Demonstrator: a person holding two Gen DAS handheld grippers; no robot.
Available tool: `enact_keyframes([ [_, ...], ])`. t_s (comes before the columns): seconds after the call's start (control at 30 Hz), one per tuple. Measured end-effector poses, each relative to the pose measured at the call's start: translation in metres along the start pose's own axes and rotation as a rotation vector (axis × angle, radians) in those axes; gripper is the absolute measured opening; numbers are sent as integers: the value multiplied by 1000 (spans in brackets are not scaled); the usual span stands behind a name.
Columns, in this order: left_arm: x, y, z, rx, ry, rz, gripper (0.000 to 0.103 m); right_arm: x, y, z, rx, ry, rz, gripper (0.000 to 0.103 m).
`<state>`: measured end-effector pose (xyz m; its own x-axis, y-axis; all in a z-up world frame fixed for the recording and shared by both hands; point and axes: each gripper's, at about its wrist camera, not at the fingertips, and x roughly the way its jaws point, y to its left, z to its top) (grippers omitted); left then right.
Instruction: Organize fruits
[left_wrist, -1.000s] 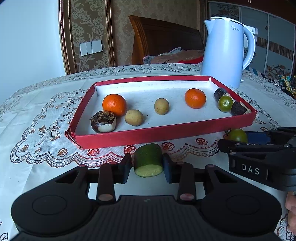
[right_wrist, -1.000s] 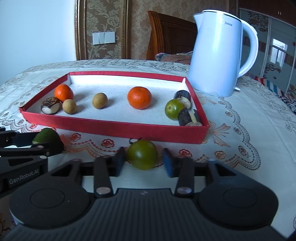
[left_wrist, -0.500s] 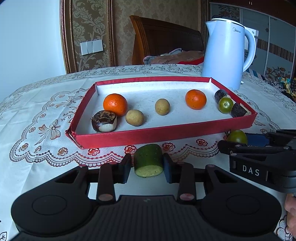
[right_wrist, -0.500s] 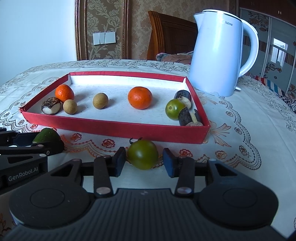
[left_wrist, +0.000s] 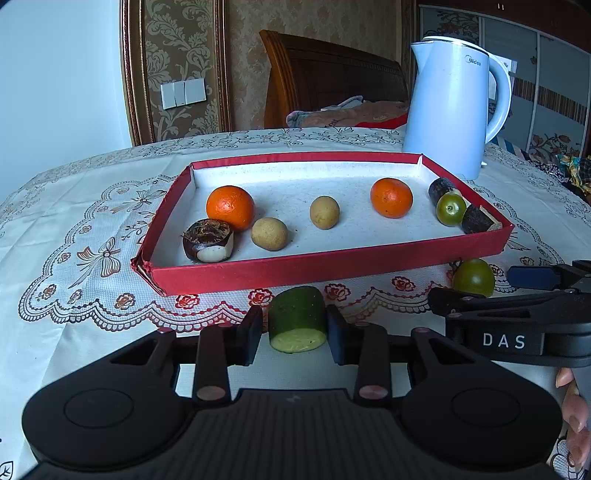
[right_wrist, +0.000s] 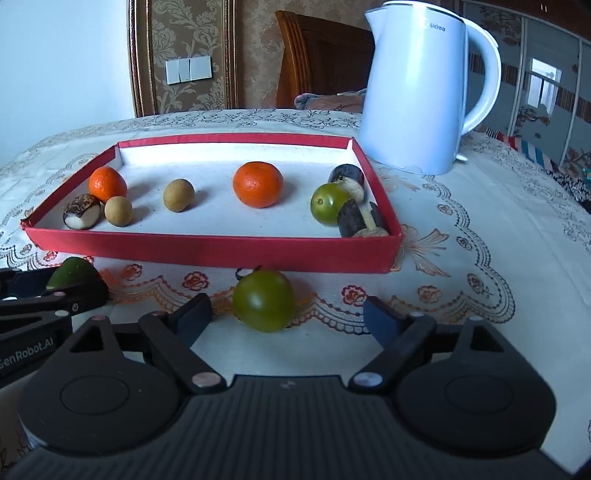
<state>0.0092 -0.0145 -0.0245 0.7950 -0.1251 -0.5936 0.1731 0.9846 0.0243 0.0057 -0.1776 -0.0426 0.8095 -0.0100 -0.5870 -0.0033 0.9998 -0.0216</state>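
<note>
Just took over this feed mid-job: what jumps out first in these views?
The red tray mid-table holds two oranges, brown and dark fruits and a small green one, with the white kettle behind its right corner. In front of it, the left tool is closed on a cut green fruit piece. The right tool has just been opening around a round green fruit, untouched on the tablecloth.

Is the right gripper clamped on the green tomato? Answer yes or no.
No: the right gripper has just been opening, and the green tomato sits untouched between its jaws.

Kettle behind tray
</note>
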Motion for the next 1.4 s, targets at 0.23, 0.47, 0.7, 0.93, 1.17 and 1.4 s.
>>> enact_keyframes([
  [0.23, 0, 0, 0, -2, -1, 0, 36, -4, 2, -1, -18, -24, 36, 59],
  [0.47, -2, -3, -1, 20, -10, -3, 35, -8, 5, -1, -39, -42, 76, 31],
  [0.7, -11, -6, -2, 45, -66, -6, 32, -13, 5, -4, -50, -51, 127, 31],
  [0.93, -11, -2, -1, 24, -64, -22, 32, -17, 0, -5, -26, -78, 131, 31],
  [1.17, -17, 8, 1, -20, -88, -40, 32, -22, -4, -5, -6, -109, 133, 31],
  [1.4, -33, 9, 1, -30, -187, -49, 30, -26, -6, -5, 9, -136, 136, 31],
])
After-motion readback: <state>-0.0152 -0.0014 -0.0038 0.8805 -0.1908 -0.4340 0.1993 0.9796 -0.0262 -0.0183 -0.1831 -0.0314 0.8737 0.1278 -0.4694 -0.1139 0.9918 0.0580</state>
